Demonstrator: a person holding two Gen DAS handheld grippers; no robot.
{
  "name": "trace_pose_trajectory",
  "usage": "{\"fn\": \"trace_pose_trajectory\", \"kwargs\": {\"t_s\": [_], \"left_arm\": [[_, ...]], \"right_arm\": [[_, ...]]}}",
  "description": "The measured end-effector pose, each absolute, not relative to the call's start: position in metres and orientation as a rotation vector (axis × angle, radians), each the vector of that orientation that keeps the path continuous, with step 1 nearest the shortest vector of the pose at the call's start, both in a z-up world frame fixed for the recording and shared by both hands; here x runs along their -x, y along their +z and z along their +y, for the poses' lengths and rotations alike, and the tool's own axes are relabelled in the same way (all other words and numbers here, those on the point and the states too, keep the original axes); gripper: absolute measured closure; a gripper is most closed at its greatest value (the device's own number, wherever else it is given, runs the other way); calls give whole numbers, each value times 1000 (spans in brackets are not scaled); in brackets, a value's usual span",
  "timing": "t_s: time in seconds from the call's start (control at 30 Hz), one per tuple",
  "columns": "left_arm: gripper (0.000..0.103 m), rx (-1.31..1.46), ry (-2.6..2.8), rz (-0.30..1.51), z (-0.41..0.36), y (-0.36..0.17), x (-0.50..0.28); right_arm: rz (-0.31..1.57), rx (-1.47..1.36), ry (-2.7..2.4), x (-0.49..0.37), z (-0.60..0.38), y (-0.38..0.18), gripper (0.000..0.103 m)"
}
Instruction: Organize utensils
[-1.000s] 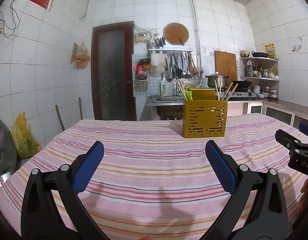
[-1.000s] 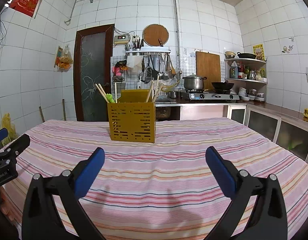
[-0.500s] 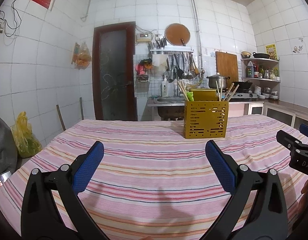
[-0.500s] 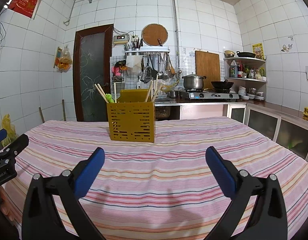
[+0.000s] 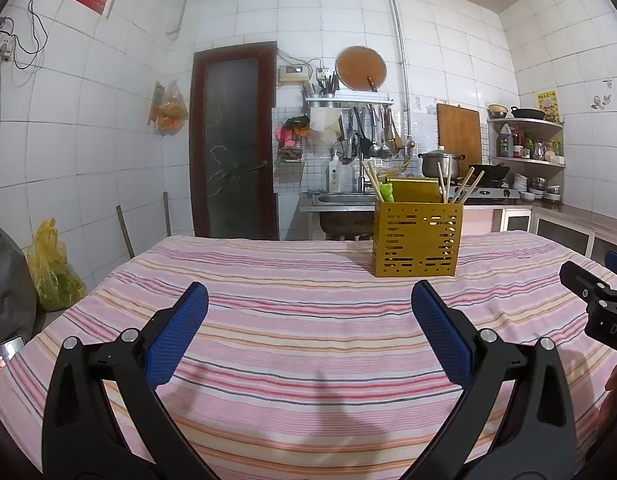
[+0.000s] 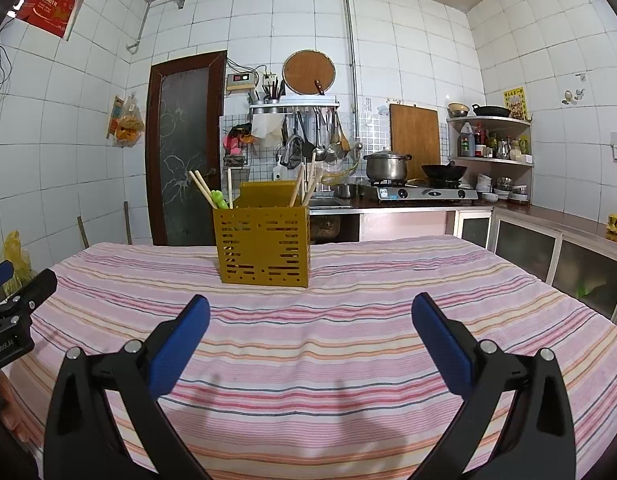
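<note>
**Table, caddy, utensils**

Table point(image 5: 308, 344) with striped cloth; yellow slotted caddy point(image 6: 263, 245) upright near its far middle, holding chopsticks point(image 6: 202, 189) in the left and right sections and a green piece point(image 6: 217, 197) at left; left gripper point(image 5: 308, 312) and right gripper point(image 6: 310, 314) both spread apart, empty, well short of the caddy; the caddy sits slightly higher in both views than a second ago.

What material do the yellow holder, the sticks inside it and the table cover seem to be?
Holder: probably painted sheet metal or hard plastic; thin flat walls with punched slots, matte mustard finish. Cannot tell which.
Sticks: likely bamboo or wood chopsticks; pale tan, unvarnished look.
Cover: woven cloth; striped pink, it shows soft wrinkles and drapes over the edge.
</note>
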State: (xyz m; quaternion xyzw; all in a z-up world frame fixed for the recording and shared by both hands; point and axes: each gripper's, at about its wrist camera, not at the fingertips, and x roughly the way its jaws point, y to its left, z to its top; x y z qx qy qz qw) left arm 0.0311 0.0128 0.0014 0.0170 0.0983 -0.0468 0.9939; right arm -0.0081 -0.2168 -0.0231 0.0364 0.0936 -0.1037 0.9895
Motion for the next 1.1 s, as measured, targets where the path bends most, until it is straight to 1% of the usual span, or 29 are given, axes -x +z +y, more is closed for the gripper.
{"fn": "trace_pose_trajectory", "kwargs": {"t_s": [1.1], "left_arm": [[5, -34, -105, 202, 12, 2, -32]], "right_arm": [[173, -72, -213, 7, -212, -23, 4]]}}
